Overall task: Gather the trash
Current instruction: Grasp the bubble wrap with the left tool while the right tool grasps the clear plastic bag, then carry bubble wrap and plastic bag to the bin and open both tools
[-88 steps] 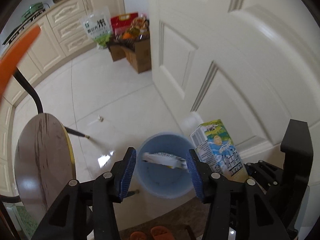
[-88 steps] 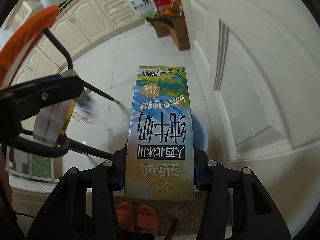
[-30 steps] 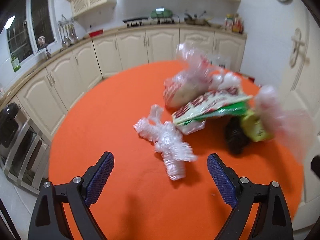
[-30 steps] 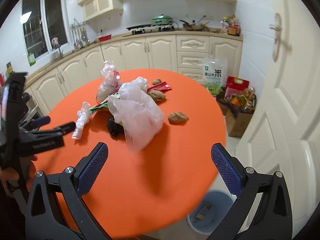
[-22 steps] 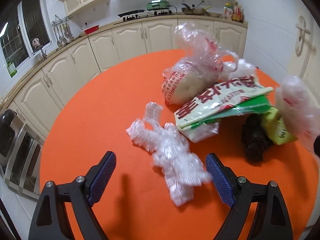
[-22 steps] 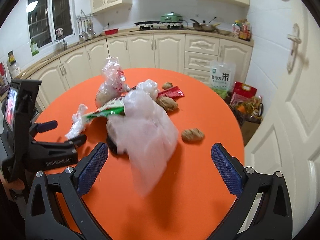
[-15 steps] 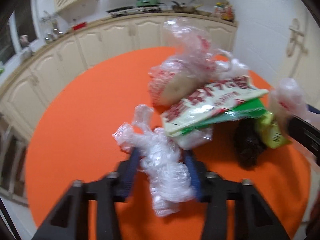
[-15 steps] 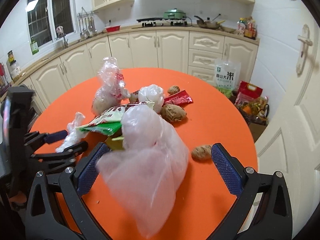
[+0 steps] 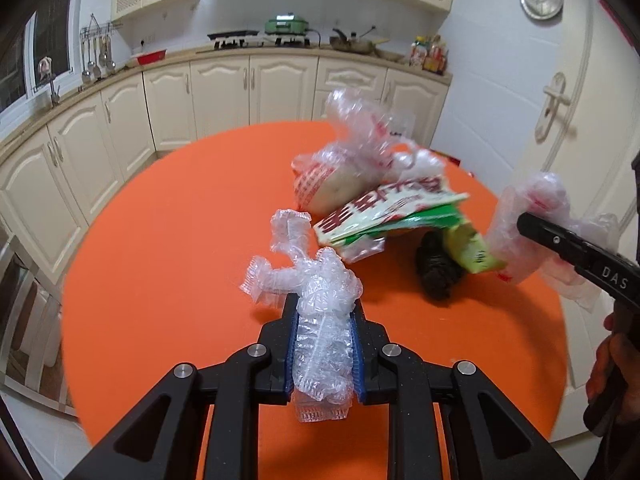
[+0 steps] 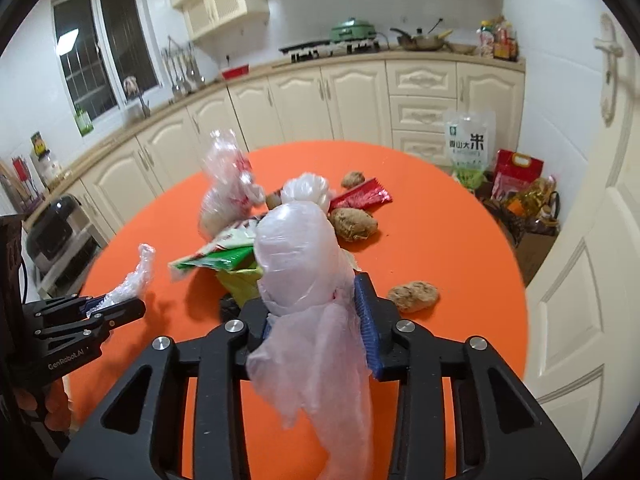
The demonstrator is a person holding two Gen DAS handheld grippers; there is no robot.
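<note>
Orange and round, the table top is carrying all the trash, and I am going from its left side to its right side. At the left, the left gripper is pinching a crumpled piece of clear bubble wrap between its blue pads; its jaws have just been closing, and the wrap is bulging out above and below them. In the right wrist view this same gripper is showing at the left edge with the clear wrap sticking up from it. Next to the right, a knotted clear plastic bag with red print is lying behind a white and green snack packet, which is leaning over a dark crumpled lump and a yellow-green wrapper. Further right, the right gripper is squeezing a thin translucent pinkish plastic bag; its jaws also have just been closing, and the bag is hanging loose below them. Beyond it, a brown lumpy ball, a red foil wrapper and another brown lump are lying apart on the table.
</note>
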